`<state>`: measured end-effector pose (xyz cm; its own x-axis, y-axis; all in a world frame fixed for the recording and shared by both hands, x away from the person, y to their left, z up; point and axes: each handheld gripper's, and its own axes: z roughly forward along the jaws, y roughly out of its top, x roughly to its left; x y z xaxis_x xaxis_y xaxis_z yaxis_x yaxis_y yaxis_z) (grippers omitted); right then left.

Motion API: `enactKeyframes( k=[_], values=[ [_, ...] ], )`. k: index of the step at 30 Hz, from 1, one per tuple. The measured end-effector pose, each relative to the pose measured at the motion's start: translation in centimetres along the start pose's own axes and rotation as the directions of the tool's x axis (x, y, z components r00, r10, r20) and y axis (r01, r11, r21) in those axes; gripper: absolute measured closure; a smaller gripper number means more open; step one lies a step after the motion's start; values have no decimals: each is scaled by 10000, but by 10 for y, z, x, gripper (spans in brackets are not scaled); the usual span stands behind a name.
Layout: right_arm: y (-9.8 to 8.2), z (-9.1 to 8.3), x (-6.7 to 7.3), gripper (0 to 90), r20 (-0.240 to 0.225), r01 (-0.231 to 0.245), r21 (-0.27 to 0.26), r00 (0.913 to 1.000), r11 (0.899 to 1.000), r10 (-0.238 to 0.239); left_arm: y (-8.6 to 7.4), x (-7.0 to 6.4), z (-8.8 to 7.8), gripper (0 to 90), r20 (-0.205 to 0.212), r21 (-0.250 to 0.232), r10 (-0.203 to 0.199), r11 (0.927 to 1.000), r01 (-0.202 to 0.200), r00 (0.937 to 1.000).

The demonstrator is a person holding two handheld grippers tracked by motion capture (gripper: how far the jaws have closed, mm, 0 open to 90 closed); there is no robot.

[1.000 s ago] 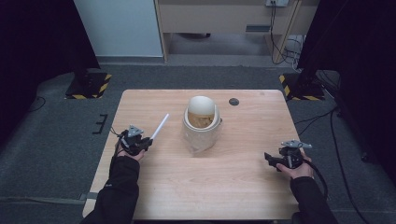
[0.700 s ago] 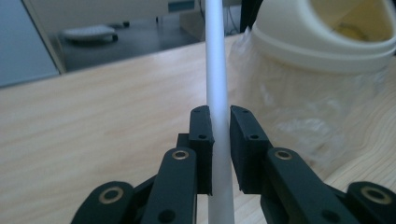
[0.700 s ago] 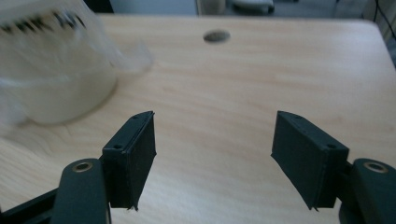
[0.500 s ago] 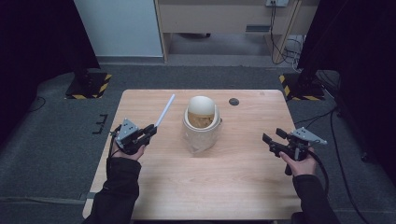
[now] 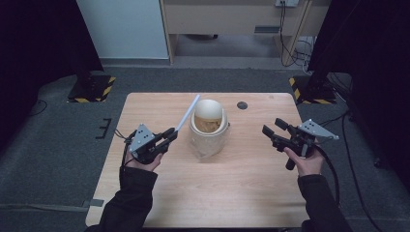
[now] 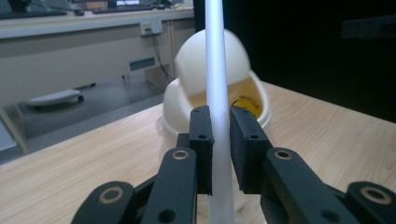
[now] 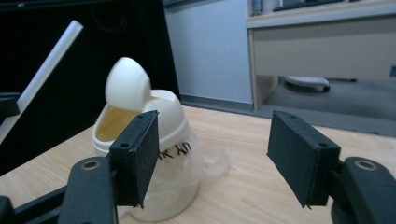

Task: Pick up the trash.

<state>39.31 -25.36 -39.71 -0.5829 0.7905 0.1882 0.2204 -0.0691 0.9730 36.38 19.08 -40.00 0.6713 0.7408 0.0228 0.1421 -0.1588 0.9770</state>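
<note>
Gripping the white tube (image 6: 215,70) near its lower end, the left claw (image 5: 167,137) holds this light, smooth, likely slippery piece slanting toward the lidded bin (image 5: 208,126), right claw (image 5: 271,129) wide, empty

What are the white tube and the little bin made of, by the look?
Tube: probably plastic, matte and slightly translucent; it looks frosted, with an even wall. Could be a stiff paper straw, hard to rule out.
Bin: likely moulded plastic, cream, smooth with a soft sheen on the tilted swing lid. A thin clear plastic liner wrinkles around its lower body.
</note>
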Motion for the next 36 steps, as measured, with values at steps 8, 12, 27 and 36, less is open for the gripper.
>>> enactKeyframes(
  k=[8, 12, 27, 36],
  values=[
    [18, 10, 19, 362, -1240, -1047, -414, 9874, 9936, 988, 7, -28, 12, 792, 770, -295, 420, 9988, -398, 9961],
    [24, 17, 27, 367, -1851, -1312, -487, 9753, 9902, 1202, 10, -42, 21, 792, 1069, -408, 611, 9975, -571, 9924],
    [27, 33, 50, 422, -3387, -2148, -315, 9211, 9761, 1918, 23, -84, 54, 791, 1810, -705, 1036, 9932, -921, 9780],
    [26, 34, 50, 712, -3671, -2407, -32, 9031, 9706, 2228, 19, -91, 62, 791, 2096, -484, 1137, 9932, -1058, 9711]
  ],
)
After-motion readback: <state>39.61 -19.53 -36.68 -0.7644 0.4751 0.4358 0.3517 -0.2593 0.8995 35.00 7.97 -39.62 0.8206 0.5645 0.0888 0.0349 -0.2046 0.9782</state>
